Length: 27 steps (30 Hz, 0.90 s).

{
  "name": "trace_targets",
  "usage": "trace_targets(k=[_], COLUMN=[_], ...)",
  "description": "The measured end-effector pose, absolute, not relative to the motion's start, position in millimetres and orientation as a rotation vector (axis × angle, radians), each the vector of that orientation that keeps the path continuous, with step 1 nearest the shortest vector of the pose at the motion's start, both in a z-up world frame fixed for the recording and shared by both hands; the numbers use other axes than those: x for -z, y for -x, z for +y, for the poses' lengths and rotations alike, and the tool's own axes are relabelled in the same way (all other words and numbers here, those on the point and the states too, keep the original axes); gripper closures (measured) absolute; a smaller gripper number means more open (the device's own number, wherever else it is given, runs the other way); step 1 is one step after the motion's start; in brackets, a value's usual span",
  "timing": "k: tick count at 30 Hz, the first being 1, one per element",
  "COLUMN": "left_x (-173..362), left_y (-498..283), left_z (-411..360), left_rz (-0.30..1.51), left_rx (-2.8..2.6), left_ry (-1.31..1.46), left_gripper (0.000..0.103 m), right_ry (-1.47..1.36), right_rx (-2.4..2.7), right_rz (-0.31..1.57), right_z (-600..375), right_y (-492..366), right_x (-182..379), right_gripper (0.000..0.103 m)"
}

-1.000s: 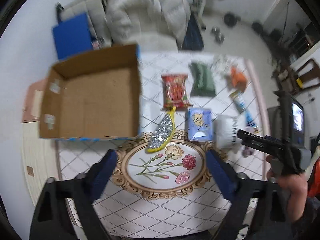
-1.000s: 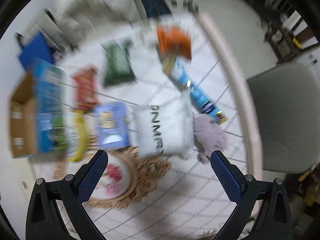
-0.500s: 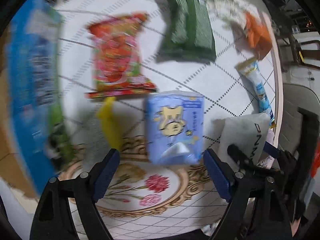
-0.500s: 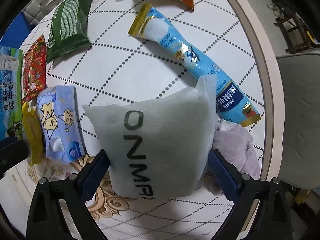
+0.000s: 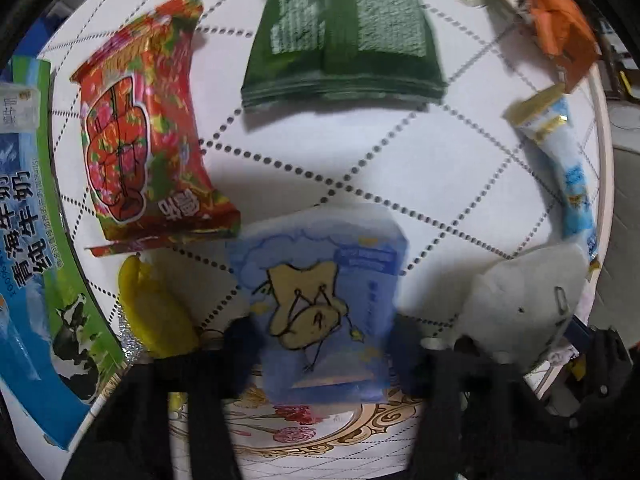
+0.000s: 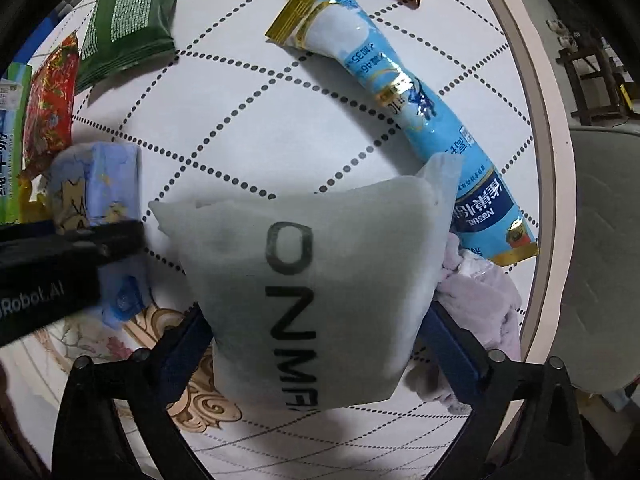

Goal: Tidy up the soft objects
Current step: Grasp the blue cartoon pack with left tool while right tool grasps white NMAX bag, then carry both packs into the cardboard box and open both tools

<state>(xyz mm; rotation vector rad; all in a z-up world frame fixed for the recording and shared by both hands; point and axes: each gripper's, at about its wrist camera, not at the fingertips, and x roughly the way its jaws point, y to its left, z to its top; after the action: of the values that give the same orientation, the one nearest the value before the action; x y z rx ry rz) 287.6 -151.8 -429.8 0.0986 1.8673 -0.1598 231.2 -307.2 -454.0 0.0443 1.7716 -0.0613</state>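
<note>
A blue tissue pack with a cartoon cat (image 5: 320, 300) lies on the white table between the fingers of my left gripper (image 5: 320, 340), which is open around it. It also shows in the right wrist view (image 6: 100, 208). A white soft pouch printed with black letters (image 6: 304, 280) lies between the fingers of my right gripper (image 6: 316, 340), which is open around it. The pouch also shows at the right of the left wrist view (image 5: 528, 300).
A red snack bag (image 5: 136, 152), a green pack (image 5: 344, 32), an orange bag (image 5: 560, 20), a long blue sachet (image 6: 404, 112), a yellow item (image 5: 152, 312) and a lilac cloth (image 6: 484, 304) lie around. A blue milk carton box (image 5: 28, 240) stands at left.
Both grippers have moved down and forward. The left one now straddles the tissue pack, the right one straddles the white pouch. The cardboard box has left the view.
</note>
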Motion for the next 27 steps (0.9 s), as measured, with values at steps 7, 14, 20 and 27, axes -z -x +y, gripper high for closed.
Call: trace_targets(k=[7, 14, 20, 27], left_x=[391.7, 317.5, 239.1, 194.4], left_y=[-267.3, -240.8, -245.8, -293.3], left_z=[-146.9, -112.7, -41.1, 84.2], left_rz=[1.768, 1.678, 1.566, 1.492], left_rx=[0.122, 0.166, 0.18, 0.082], left_ry=[-0.125, -0.034, 0.089, 0.124], left_gripper=[0.073, 0.073, 0.073, 0.072], right_ry=[-0.098, -0.182, -0.18, -0.167], right_rx=[0.068, -0.025, -0.163, -0.359], right_rz=[1.701, 1.619, 1.524, 1.446], right_z=[-316.2, -327.8, -265.7, -117.5], right_y=[-214.1, -192.8, -209.7, -245.9], right_x=[438.4, 385.4, 283.5, 205.7], right_gripper=[0.03, 0.031, 0.031, 0.03])
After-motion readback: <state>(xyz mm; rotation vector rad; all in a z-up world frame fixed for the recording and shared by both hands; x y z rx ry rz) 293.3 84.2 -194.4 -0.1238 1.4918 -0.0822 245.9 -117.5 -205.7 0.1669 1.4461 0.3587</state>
